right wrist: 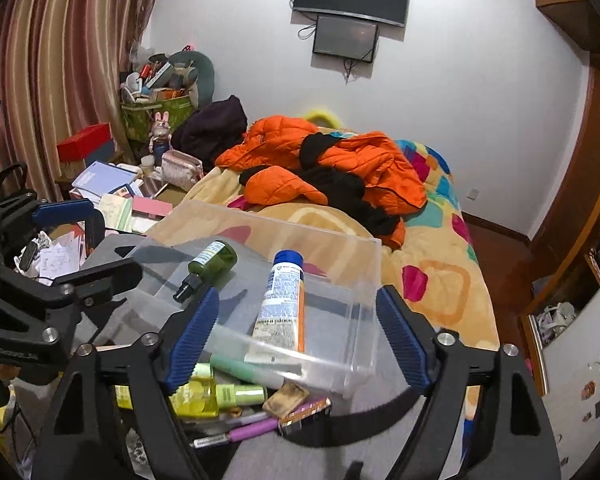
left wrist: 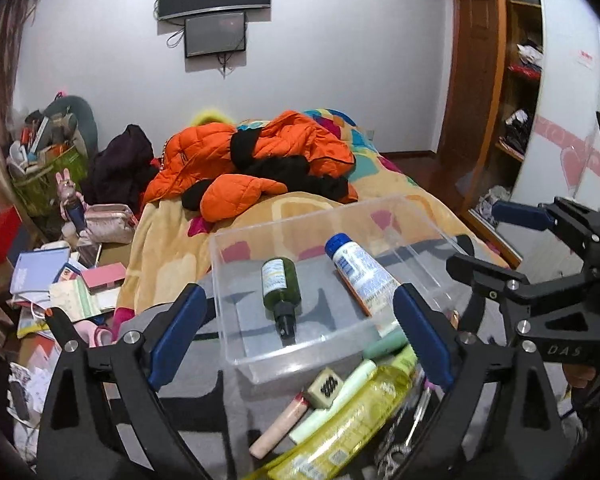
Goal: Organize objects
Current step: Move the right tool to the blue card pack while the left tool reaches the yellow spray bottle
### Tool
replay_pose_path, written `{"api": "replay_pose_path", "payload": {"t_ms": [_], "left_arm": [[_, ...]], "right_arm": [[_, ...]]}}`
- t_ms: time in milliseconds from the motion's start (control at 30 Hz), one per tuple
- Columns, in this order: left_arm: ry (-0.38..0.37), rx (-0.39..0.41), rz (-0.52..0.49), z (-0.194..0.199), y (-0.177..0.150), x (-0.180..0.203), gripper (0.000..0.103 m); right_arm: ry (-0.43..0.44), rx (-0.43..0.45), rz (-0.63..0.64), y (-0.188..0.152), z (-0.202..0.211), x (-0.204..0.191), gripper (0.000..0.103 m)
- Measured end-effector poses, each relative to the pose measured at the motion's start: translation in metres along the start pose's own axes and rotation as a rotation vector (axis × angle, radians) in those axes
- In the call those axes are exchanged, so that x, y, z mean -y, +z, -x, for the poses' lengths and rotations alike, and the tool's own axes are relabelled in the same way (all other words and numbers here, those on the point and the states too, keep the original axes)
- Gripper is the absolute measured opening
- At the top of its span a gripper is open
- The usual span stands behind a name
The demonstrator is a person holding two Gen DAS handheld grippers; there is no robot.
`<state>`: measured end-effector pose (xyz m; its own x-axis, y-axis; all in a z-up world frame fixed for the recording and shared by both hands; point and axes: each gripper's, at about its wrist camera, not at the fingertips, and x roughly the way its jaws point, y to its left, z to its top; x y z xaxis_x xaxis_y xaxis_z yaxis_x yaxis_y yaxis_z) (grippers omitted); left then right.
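While both grippers are held apart, empty | left gripper (left wrist: 296,332), right gripper (right wrist: 296,336) | green bottle (left wrist: 281,289), tube (right wrist: 282,304) seen lying in clear bin (left wrist: 236,280)

A clear plastic box (left wrist: 260,364) holds a green spray bottle (left wrist: 281,286) and a blue-capped tube (left wrist: 358,272), lying apart. The left gripper (left wrist: 296,336) is spread wide, holding nothing.

Even indoor light, moderately bright, falls from above. Both fisheye views bend walls near dark vignetted corners. The clear plastic rectangular box (left wrist: 332,280) shows faint glare, and nearby toiletries at the bottom blur softly.
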<state>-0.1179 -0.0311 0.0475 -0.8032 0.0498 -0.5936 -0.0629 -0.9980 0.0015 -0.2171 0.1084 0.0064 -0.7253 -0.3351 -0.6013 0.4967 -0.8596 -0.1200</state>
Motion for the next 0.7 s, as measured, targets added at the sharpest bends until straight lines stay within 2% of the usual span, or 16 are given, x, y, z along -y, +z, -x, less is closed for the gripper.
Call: {"api": "replay_pose_path", "payload": {"t_ms": [133,267,433,533,700], "left_arm": [[0.013,0.041,-0.031,0.016,-0.011,0.003,0.095],[0.013,0.029,-0.043,0.021,-0.021,0.003,0.095],[-0.011,-0.027,-0.059,0.014,-0.043,0.003,0.094],[-0.034,-0.076,-0.074,0.005,-0.058,0.009,0.085],[-0.061,-0.147,-0.121,-0.014,-0.078,0.021,0.079]], "right_arm": [[-0.008,-0.012,-0.024,-0.013,0.011,0.0,0.082],[-0.02,-0.036,-0.044,-0.026,0.013,0.0,0.084],[-0.003,-0.059,-0.086,-0.046,0.014,0.01,0.084],[0.02,-0.081,-0.119,-0.058,0.012,0.018,0.084],[0.027,-0.132,-0.131,-0.082,0.001,0.026,0.082]]}}
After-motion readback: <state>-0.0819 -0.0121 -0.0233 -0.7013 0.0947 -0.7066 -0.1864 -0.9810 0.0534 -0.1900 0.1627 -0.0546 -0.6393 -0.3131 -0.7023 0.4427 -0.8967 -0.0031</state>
